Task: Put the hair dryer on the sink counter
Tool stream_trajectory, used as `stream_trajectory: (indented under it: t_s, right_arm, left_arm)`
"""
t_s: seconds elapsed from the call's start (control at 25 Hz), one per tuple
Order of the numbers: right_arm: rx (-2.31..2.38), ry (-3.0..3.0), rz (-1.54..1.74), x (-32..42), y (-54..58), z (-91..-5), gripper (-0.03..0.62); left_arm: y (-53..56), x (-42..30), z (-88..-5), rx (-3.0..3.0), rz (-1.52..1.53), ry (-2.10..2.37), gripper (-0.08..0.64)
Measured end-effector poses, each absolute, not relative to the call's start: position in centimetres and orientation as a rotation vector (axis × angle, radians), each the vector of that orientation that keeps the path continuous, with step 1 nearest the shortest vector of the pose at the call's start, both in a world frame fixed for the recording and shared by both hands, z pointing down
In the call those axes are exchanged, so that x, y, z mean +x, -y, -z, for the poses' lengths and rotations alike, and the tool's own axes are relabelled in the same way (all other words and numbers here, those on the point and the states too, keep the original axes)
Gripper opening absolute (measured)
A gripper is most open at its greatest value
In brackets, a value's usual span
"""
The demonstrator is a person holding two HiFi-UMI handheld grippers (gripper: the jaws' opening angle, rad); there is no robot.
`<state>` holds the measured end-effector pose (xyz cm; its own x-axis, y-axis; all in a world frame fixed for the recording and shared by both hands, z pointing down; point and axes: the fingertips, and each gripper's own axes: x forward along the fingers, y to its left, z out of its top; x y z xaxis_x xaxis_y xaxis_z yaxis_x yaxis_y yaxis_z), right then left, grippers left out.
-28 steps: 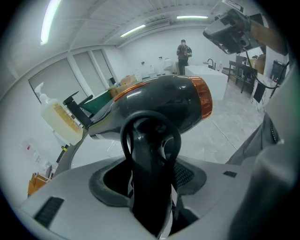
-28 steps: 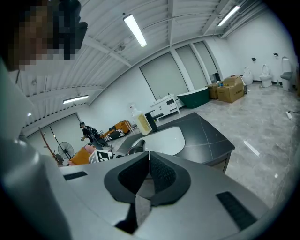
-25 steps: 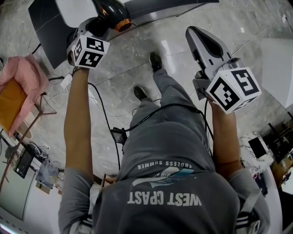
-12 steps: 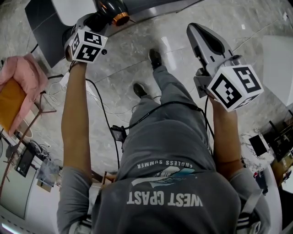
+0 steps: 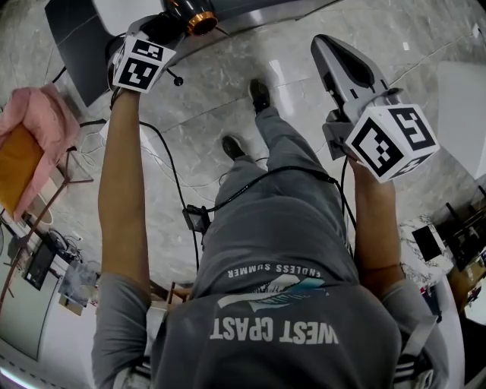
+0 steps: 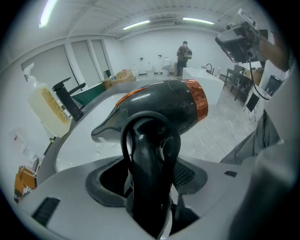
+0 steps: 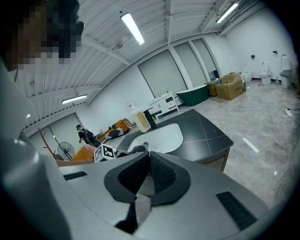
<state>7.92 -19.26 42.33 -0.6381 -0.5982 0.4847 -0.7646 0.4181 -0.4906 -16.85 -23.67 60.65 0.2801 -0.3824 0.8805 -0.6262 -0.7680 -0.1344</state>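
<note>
In the head view, the left gripper (image 5: 158,32) reaches over the dark desk (image 5: 76,45) and carries the hair dryer (image 5: 188,15), whose orange ring shows. The right gripper (image 5: 328,47) hangs above the floor (image 5: 228,91), well apart from it. In the left gripper view the jaws are opening, with the dryer's black handle upright between them and the pads against it. Its body is over the white sink (image 6: 84,140), near a soap bottle (image 6: 47,110) and a black faucet (image 6: 70,96). In the right gripper view the jaws are clenched together on nothing.
</note>
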Motion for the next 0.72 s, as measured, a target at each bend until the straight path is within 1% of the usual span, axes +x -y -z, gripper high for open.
stream_trajectory:
  t_s: [0.32,0.4,0.44,0.6,0.72]
  right_arm:
    - [1.205,2.436,-1.024,8.1,19.2,-42.2,0.028]
    - [1.212,2.437,-1.021,8.1,19.2,-42.1,0.028]
    - [1.216,2.437,-1.019,8.3,19.2,-42.0,0.028]
    - [1.216,2.436,-1.017,8.4,19.1,-41.7,0.028]
    - [1.214,2.440,-1.008,7.9,19.3,-41.5,0.028]
  left_arm:
    - [23.9,-16.6,-60.9,2.334,-1.473,0.961,0.275]
    - [23.9,-16.5,-61.0,2.341,-1.469,0.957,0.316]
    - [23.9,-16.3,-61.1,2.345,-1.467,0.949,0.325]
    - [23.6,-15.8,-61.3,2.351,-1.480,0.910,0.348]
    - [23.9,-16.2,-61.4,2.350,-1.500,0.939,0.353]
